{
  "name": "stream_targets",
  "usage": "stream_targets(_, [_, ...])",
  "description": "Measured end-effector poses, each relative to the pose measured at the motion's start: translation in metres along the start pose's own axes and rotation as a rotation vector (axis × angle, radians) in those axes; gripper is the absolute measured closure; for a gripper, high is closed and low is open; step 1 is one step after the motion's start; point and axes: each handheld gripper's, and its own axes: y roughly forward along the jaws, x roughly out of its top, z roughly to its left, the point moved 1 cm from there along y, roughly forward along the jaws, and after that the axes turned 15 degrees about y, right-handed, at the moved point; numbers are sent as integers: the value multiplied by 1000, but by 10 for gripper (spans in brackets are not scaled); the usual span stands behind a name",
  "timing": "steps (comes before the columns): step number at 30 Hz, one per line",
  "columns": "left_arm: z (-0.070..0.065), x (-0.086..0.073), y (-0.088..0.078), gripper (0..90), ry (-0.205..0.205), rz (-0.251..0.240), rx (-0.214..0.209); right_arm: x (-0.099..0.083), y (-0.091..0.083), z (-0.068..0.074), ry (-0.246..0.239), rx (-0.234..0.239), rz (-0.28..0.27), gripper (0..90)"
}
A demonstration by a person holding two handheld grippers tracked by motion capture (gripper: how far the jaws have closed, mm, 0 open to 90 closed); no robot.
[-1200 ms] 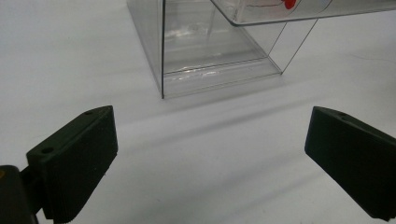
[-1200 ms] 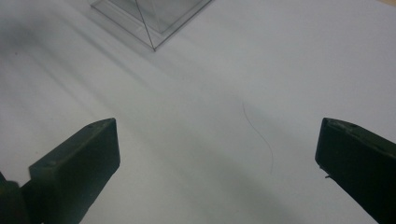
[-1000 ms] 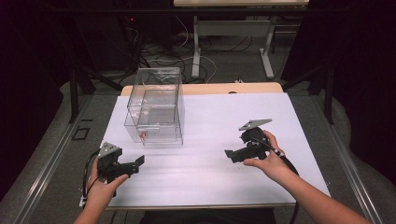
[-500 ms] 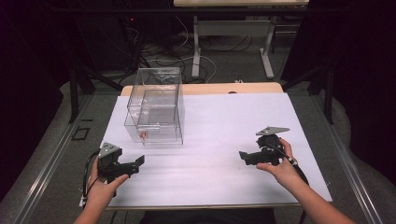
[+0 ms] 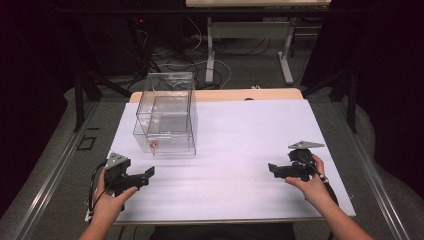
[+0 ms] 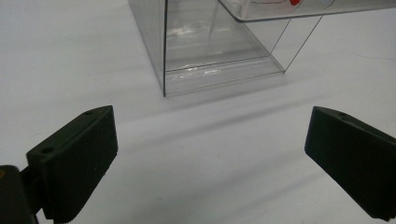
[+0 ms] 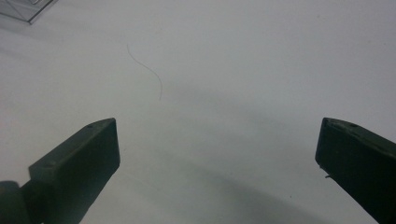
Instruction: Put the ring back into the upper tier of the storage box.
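Observation:
A clear plastic box (image 5: 166, 114) stands on the white table sheet (image 5: 235, 135) at the back left, with a small red thing (image 5: 154, 145) near its front bottom. My left gripper (image 5: 148, 174) rests at the front left, a short way in front of the box, jaws wide open and nothing between them. In the left gripper view the clear box (image 6: 219, 46) stands just ahead, a red spot (image 6: 294, 2) showing at the top. My right gripper (image 5: 273, 168) sits at the front right, open and empty, pointing left over bare sheet (image 7: 233, 70).
A wooden table edge (image 5: 240, 94) shows behind the white sheet. Dark floor with cables and metal table legs (image 5: 212, 55) lies beyond. A thin hair-like line (image 7: 149, 70) lies on the sheet ahead of my right gripper.
My right gripper has moved right and toward the front edge of the table. My left gripper has stayed where it was.

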Motion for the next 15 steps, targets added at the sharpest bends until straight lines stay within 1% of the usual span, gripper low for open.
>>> stream_targets(2, [0, 0, 0, 27, -1, -1, 0, -2, 1, -4, 1, 3, -12, 0])
stream_targets(3, [0, 0, 0, 27, -1, -1, 0, -2, 1, -5, 16, -2, -12, 0])
stream_targets(6, [0, 0, 0, 28, -6, -8, 3, -3, 3, -10, 24, -4, -18, 0])
stream_targets(7, [0, 0, 0, 27, -7, -8, 2, -4, 3, -11, 37, -9, -19, 0])
stream_targets(8, [0, 0, 0, 28, -5, -10, 2, -4, 3, -13, 39, -11, -22, 0])
stream_targets(15, [0, 0, 0, 27, -6, -8, 1, -6, 4, -23, 74, -27, -45, 0])
